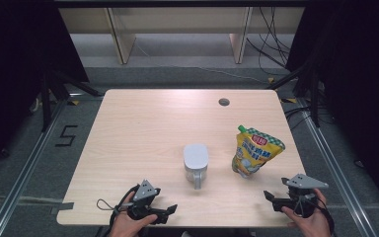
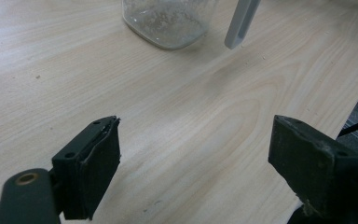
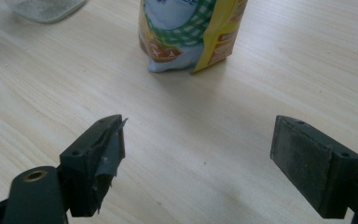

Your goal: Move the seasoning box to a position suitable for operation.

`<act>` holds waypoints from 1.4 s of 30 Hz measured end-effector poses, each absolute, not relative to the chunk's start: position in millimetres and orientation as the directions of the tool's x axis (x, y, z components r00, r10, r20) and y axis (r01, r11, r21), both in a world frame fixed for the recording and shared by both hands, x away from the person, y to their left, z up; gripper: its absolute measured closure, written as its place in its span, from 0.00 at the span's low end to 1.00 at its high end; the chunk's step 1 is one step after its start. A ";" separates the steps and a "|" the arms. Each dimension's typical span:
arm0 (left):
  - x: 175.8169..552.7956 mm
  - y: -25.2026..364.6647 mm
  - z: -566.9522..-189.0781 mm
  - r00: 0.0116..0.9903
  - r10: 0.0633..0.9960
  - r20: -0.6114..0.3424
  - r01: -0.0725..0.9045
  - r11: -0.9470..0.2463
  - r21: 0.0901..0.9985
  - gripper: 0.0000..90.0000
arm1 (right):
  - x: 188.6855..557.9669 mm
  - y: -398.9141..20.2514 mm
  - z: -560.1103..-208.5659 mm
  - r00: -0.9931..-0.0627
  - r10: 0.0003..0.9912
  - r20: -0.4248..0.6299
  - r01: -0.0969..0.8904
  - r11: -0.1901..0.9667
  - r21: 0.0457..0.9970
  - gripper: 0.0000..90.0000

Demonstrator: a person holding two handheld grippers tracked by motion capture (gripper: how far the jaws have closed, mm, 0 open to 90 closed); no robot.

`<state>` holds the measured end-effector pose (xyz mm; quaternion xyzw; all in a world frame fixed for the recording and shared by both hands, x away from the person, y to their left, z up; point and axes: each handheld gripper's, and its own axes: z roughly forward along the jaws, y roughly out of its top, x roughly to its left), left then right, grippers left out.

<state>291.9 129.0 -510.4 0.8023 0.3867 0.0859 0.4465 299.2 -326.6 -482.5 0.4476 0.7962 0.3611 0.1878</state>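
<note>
Pale wood table (image 1: 143,128): I am holding both grippers low at its near edge, jaws standing wide apart with nothing between them. My left gripper (image 1: 170,210) is pointing toward the clear jug (image 1: 196,165) with its white lid, standing mid-table. My right gripper (image 1: 270,197) is facing the yellow pouch (image 1: 254,151), standing upright just right of the jug, near but apart.

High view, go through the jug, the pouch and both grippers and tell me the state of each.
Jug: upright, lid on, handle toward the person.
Pouch: standing, leaning slightly, green cap on.
Left gripper: jaws open, empty, short of the jug.
Right gripper: jaws open, empty, short of the pouch.
</note>
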 end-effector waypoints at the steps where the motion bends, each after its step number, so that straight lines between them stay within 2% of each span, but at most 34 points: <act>1: 292.0 129.7 -510.1 0.690 0.697 -0.196 0.541 -0.316 0.780 0.18 | 301.3 -327.9 -482.7 -0.549 0.836 0.010 0.565 0.362 0.742 0.20; 4: 292.5 129.8 -510.4 0.692 0.694 -0.201 0.543 -0.315 0.779 0.18 | 298.8 -325.6 -484.3 -0.520 0.853 0.038 0.594 0.330 0.734 0.20; 5: 292.6 129.8 -510.1 0.690 0.694 -0.204 0.544 -0.312 0.779 0.18 | 301.2 -327.7 -483.7 -0.545 0.838 0.008 0.571 0.364 0.736 0.20; 7: 292.4 128.4 -509.5 0.679 0.701 -0.217 0.549 -0.288 0.785 0.18 | 299.6 -326.2 -483.0 -0.518 0.855 0.021 0.581 0.334 0.742 0.20; 10: 291.6 126.5 -507.5 0.676 0.703 -0.220 0.547 -0.278 0.790 0.18 | 300.1 -328.4 -482.5 -0.520 0.854 -0.011 0.558 0.349 0.752 0.20; 13: 291.7 123.2 -503.9 0.673 0.704 -0.228 0.541 -0.259 0.800 0.19 | 301.8 -328.4 -483.2 -0.532 0.847 0.011 0.556 0.339 0.759 0.20; 23: 301.5 87.2 -491.8 0.696 0.689 -0.200 0.474 -0.233 0.849 0.34 | 304.0 -324.8 -485.0 -0.549 0.836 0.007 0.560 0.362 0.746 0.20; 24: 303.0 80.8 -491.8 0.701 0.684 -0.199 0.472 -0.237 0.849 0.35 | 304.1 -324.7 -486.5 -0.548 0.837 0.003 0.553 0.359 0.751 0.20; 25: 304.8 74.9 -492.1 0.705 0.684 -0.189 0.463 -0.242 0.853 0.36 | 301.0 -321.9 -485.1 -0.519 0.854 0.033 0.589 0.329 0.738 0.20; 27: 308.6 64.4 -495.0 0.707 0.683 -0.187 0.461 -0.244 0.853 0.37 | 302.5 -323.2 -485.0 -0.535 0.845 0.007 0.566 0.352 0.745 0.20; 33: 317.4 47.8 -502.2 0.700 0.695 -0.166 0.460 -0.261 0.849 0.40 | 302.5 -322.4 -485.6 -0.537 0.843 0.030 0.574 0.339 0.745 0.20; 34: 317.4 47.8 -502.2 0.700 0.695 -0.166 0.460 -0.261 0.849 0.41 | 303.7 -324.9 -484.8 -0.544 0.839 -0.007 0.559 0.368 0.743 0.20; 37: 321.1 42.2 -501.4 0.705 0.692 -0.157 0.448 -0.264 0.854 0.47 | 304.0 -323.1 -485.6 -0.553 0.832 0.043 0.582 0.348 0.735 0.20; 39: 324.1 35.7 -502.3 0.705 0.697 -0.133 0.432 -0.272 0.860 0.51 | 305.1 -323.6 -486.3 -0.554 0.833 0.007 0.551 0.360 0.753 0.20; 42: 327.6 32.2 -503.4 0.706 0.698 -0.117 0.412 -0.270 0.870 0.61 | 304.1 -322.9 -485.7 -0.546 0.838 0.002 0.559 0.363 0.746 0.20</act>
